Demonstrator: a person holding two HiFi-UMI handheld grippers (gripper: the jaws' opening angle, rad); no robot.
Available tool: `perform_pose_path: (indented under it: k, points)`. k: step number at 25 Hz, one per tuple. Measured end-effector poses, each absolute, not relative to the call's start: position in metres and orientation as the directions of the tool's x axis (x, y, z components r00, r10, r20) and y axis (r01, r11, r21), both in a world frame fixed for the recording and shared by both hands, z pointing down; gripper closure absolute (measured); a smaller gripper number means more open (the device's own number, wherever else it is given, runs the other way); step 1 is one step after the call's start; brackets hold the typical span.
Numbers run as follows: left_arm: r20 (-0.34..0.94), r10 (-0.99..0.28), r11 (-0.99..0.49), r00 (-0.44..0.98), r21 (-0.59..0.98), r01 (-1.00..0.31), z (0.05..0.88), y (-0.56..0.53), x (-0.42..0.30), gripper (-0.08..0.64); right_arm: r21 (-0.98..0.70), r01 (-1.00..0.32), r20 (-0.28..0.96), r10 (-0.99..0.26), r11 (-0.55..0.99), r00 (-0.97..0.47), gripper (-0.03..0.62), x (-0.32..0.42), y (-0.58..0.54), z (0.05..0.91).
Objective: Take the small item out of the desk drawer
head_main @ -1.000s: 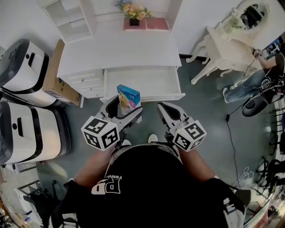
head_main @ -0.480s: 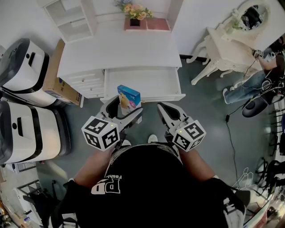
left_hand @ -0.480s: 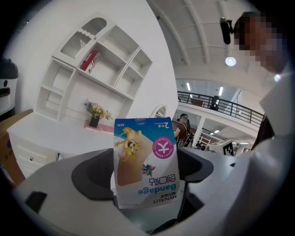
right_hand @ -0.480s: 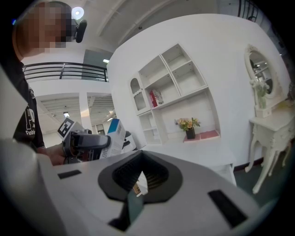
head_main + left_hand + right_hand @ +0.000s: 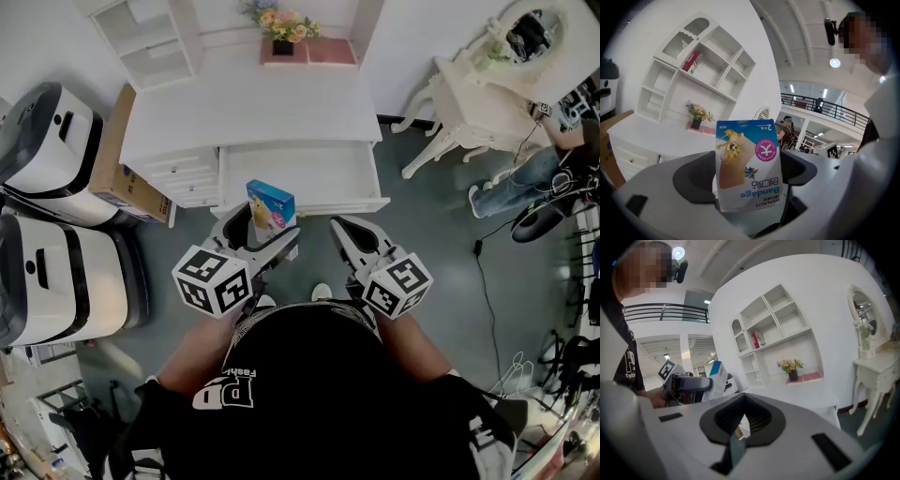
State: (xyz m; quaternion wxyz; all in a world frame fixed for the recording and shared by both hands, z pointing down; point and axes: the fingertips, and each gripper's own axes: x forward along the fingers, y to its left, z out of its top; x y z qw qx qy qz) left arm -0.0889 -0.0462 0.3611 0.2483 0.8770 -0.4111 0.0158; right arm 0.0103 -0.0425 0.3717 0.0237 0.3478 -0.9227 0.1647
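Observation:
A small blue and white bandage box (image 5: pixel 271 208) stands upright between the jaws of my left gripper (image 5: pixel 262 234), held above the floor in front of the open white desk drawer (image 5: pixel 300 176). In the left gripper view the box (image 5: pixel 747 164) fills the middle, its print upside down, with my left gripper (image 5: pixel 748 180) shut on its lower part. My right gripper (image 5: pixel 345 228) hangs beside it to the right, its jaws together and nothing in them. From the right gripper view, my right gripper (image 5: pixel 742 426) looks shut, and the box (image 5: pixel 717 374) shows at the left.
The white desk (image 5: pixel 248 103) carries a flower pot (image 5: pixel 282 26) at its back. A cardboard box (image 5: pixel 117 159) and white machines (image 5: pixel 47 141) stand at the left. At the right are a white vanity table (image 5: pixel 478 94), a seated person (image 5: pixel 553 159) and floor cables (image 5: pixel 487 281).

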Motion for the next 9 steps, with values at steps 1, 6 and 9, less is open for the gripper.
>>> perform_pose_path:
  k: [1,6,9]
  points:
    - [0.231,-0.713,-0.539,0.662,0.422,-0.729,0.3608,-0.0462,-0.0882,0.14,-0.288,-0.649,0.157,-0.634,0.704,-0.757,0.586,0.0109,-0.0425,0.3713]
    - [0.231,-0.714,-0.539,0.661,0.422,-0.729,0.3592,-0.0471,-0.0863,0.14,-0.289,-0.647,0.156,-0.632,0.706,-0.759,0.586,0.0125,-0.0438,0.3695]
    - [0.232,-0.714,-0.539,0.661,0.421,-0.73,0.359,-0.0476,-0.0875,0.14,-0.286,-0.646,0.158,-0.63,0.708,-0.76,0.586,0.0112,-0.0443,0.3696]
